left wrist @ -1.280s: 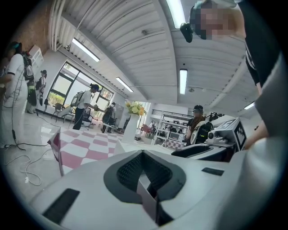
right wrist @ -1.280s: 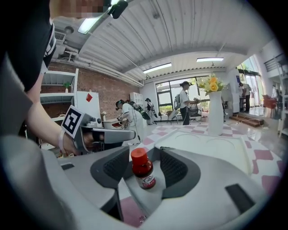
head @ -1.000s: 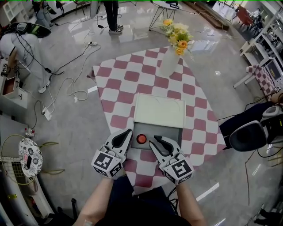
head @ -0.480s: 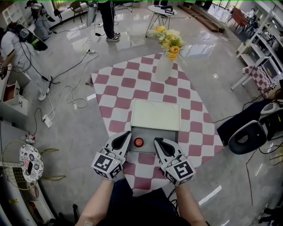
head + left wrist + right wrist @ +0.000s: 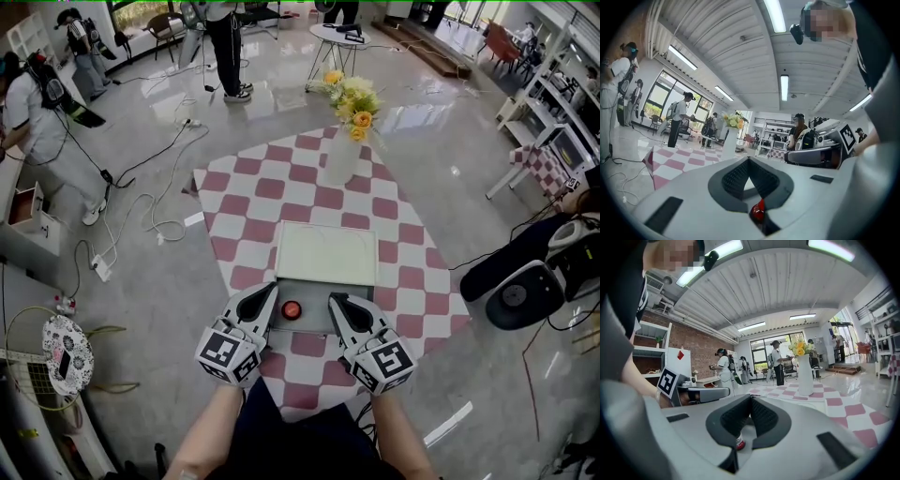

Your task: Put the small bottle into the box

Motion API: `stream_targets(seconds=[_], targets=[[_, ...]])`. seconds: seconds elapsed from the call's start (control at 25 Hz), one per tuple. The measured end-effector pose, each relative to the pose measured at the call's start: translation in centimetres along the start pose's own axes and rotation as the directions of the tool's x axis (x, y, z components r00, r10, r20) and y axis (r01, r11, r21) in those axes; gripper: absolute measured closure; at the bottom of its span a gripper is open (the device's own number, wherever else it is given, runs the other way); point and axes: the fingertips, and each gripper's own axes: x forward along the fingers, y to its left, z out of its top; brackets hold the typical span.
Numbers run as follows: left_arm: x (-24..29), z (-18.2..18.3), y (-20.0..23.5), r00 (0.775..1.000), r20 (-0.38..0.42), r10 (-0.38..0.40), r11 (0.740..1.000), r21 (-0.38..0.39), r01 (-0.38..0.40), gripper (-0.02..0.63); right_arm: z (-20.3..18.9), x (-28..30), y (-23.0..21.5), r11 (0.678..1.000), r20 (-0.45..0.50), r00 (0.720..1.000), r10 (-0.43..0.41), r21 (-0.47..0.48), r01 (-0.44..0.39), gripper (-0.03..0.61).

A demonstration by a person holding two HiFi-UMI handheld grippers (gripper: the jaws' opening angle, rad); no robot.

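The small bottle (image 5: 292, 309), with a red cap, stands in the left part of the grey box (image 5: 314, 323). The box's white lid (image 5: 326, 255) lies open behind it on the checkered table. My left gripper (image 5: 272, 290) is shut and empty at the box's left front corner, just left of the bottle. At the box's front, right of the bottle, my right gripper (image 5: 335, 301) is shut and holds nothing. In the left gripper view the bottle (image 5: 757, 213) shows low through the gap behind the closed tips of that gripper (image 5: 749, 159). The right gripper (image 5: 751, 397) shows the bottle (image 5: 739, 442) the same way.
A white vase of yellow flowers (image 5: 339, 155) stands at the table's far side. An office chair (image 5: 525, 292) sits to the right of the table. Cables (image 5: 155, 187) trail over the floor at left, and people (image 5: 225, 42) stand further back.
The right gripper's jaws have come together. Both grippers sit slightly nearer to me at the box's front edge. The bottle stays in the box.
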Motion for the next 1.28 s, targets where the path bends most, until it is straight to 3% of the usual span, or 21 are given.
stream_targets(seconds=[1.28], targets=[[-0.5,4.3,0.9,0.996,0.082,0.027,0.999,0.034,-0.03,0.612,5.6,-0.7,-1.6,0.998,0.103,0.993,-0.049,-0.031,0.052,0.574]])
